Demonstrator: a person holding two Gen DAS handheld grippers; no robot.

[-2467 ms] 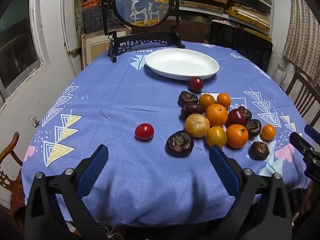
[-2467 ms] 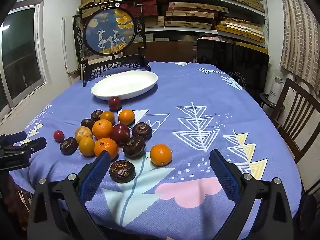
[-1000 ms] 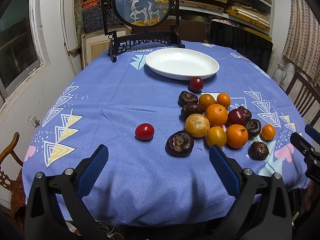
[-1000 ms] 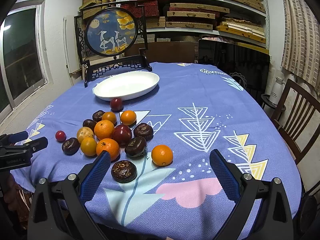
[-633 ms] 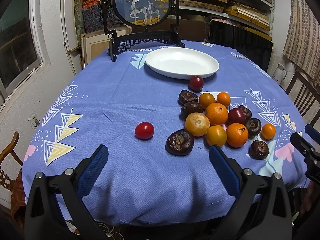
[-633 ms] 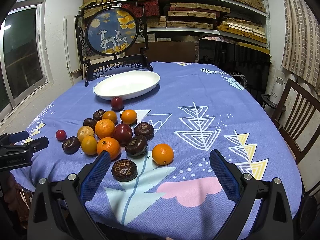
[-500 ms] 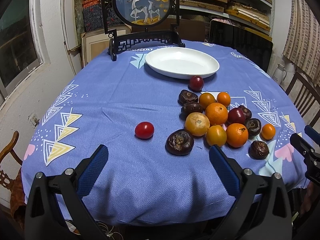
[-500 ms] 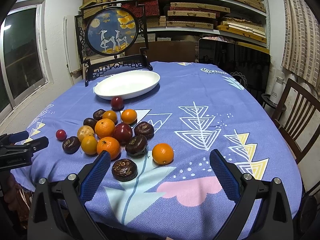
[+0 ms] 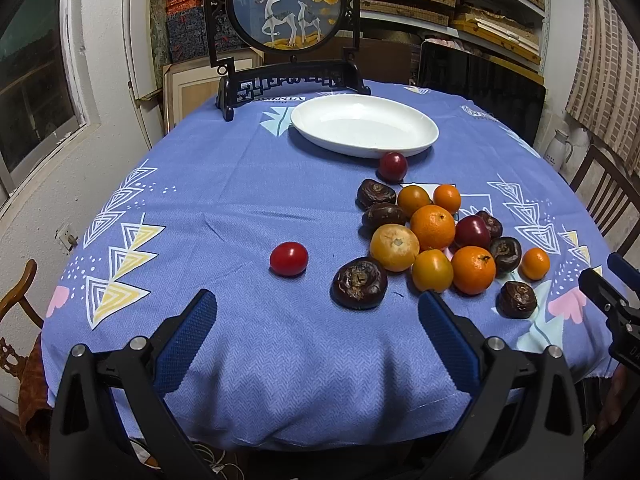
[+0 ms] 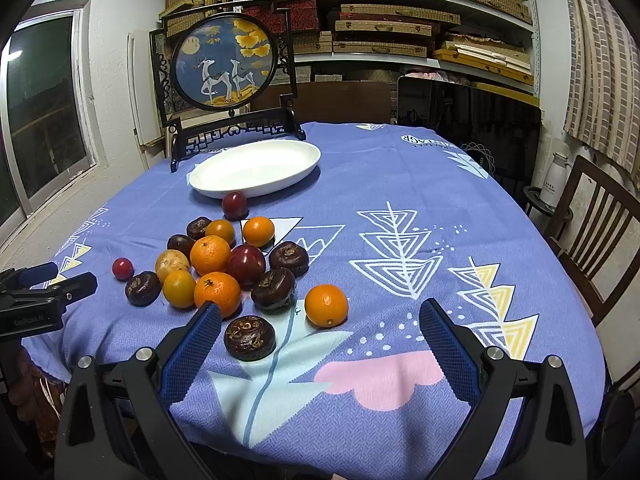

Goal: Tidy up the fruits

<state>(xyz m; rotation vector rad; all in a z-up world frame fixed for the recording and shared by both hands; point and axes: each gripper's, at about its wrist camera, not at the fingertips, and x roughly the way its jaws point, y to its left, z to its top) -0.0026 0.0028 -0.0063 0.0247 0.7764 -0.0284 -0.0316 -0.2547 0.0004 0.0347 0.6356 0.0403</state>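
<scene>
Fruits lie in a bunch on the blue patterned tablecloth (image 9: 240, 200). Ahead of the left gripper (image 9: 316, 320), wide open and holding nothing, sits a small red tomato (image 9: 289, 259). A wrinkly dark brown fruit (image 10: 249, 337) sits just ahead of the right gripper (image 10: 320, 336), also wide open and holding nothing. Farther back waits the white oval plate (image 10: 256, 168).

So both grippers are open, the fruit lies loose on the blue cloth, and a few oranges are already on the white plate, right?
Not quite: the white plate holds nothing, as the left wrist view shows. The oranges lie on the blue cloth with the other fruit. Both the left gripper and right gripper are open.
</scene>
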